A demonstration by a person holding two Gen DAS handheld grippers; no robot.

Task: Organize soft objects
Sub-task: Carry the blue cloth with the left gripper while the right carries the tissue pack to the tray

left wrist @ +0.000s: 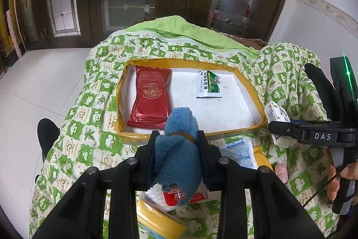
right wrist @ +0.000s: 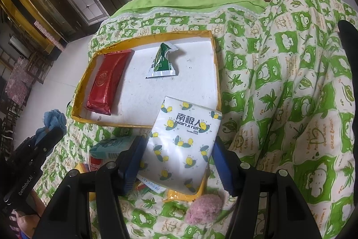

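Left gripper (left wrist: 177,138) clamped on blue cloth (left wrist: 179,149); tray (left wrist: 125,133) lies at 12 o'clock — just beyond. Right gripper (right wrist: 176,153) grips tissue pack (right wrist: 183,140) (long axis toward tray), overlapping tray's near rim — nearer.

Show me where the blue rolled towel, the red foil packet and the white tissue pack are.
blue rolled towel (left wrist: 177,149): left wrist view, middle of roll.
red foil packet (left wrist: 152,95): left wrist view, gold emblem.
white tissue pack (right wrist: 181,145): right wrist view, printed front.

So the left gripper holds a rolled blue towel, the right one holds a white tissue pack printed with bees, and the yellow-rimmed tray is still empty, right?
Not empty. In the left wrist view the yellow-rimmed tray already holds a red foil packet and a green-and-white sachet. The rest stands.
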